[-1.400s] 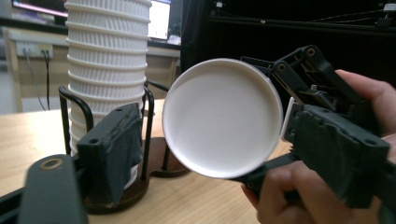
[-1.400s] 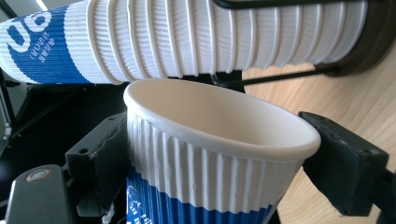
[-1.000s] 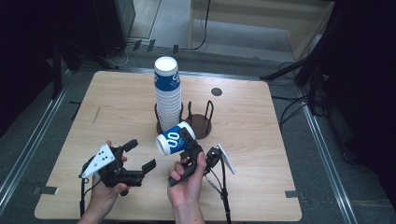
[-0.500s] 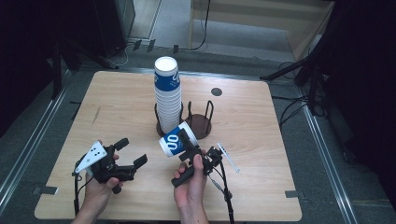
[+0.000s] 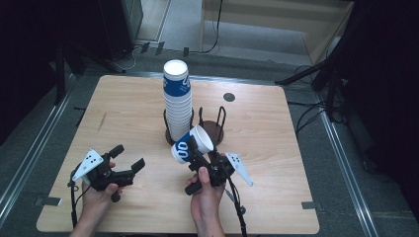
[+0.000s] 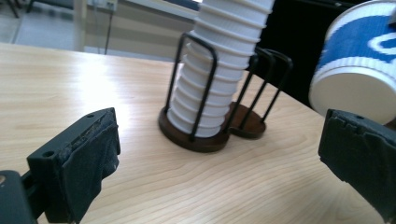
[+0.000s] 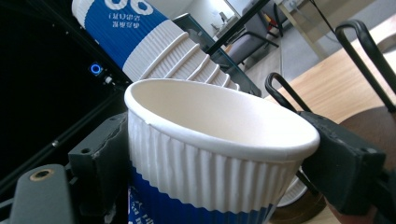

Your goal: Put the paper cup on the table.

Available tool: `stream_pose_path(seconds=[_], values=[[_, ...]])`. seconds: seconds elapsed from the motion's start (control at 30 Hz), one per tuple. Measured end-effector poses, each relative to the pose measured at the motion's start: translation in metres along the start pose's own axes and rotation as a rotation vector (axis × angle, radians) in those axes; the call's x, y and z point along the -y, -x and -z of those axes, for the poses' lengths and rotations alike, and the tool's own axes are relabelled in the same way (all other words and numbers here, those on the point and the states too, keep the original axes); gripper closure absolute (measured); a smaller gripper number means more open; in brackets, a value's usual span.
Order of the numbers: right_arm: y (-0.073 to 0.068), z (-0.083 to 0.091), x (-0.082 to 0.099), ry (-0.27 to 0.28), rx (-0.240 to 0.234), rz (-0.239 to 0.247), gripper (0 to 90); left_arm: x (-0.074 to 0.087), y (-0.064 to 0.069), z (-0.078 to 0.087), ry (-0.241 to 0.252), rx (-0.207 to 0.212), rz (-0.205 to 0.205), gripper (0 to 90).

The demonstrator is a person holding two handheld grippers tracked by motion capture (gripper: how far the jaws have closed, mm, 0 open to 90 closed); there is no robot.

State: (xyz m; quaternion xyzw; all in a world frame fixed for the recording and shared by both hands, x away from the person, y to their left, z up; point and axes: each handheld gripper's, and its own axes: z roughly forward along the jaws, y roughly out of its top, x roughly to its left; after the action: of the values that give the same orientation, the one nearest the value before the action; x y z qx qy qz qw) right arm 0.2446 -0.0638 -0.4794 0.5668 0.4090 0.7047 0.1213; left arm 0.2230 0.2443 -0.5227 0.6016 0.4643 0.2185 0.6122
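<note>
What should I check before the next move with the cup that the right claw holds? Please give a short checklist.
1. Right claw grips the loose cup on both sides: ok.
2. Cup is undamaged, rim round: ok in the right gripper view.
3. Left claw is open and holds nothing: ok.
4. Cup stack sits inside its rack ring: ok.
5. Second ring is free to take a cup: ok.
6. Stack stands straight: cannot tell, it seems to lean.
</note>
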Motion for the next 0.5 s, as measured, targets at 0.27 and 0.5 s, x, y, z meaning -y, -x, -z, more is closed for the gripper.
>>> stream_pose_path(seconds=[0.27, 0.5], values=[[-0.004, -0.001, 0.001, 0.009, 0.031, 0.189, 14.8, 0.004, -0.015, 0.004, -0.007, -0.097, -0.026, 0.0], [0.0, -0.001, -0.002, -0.013, 0.061, 0.264, 14.8, 0.006, -0.023, 0.006, -0.011, -0.153, -0.047, 0.0]])
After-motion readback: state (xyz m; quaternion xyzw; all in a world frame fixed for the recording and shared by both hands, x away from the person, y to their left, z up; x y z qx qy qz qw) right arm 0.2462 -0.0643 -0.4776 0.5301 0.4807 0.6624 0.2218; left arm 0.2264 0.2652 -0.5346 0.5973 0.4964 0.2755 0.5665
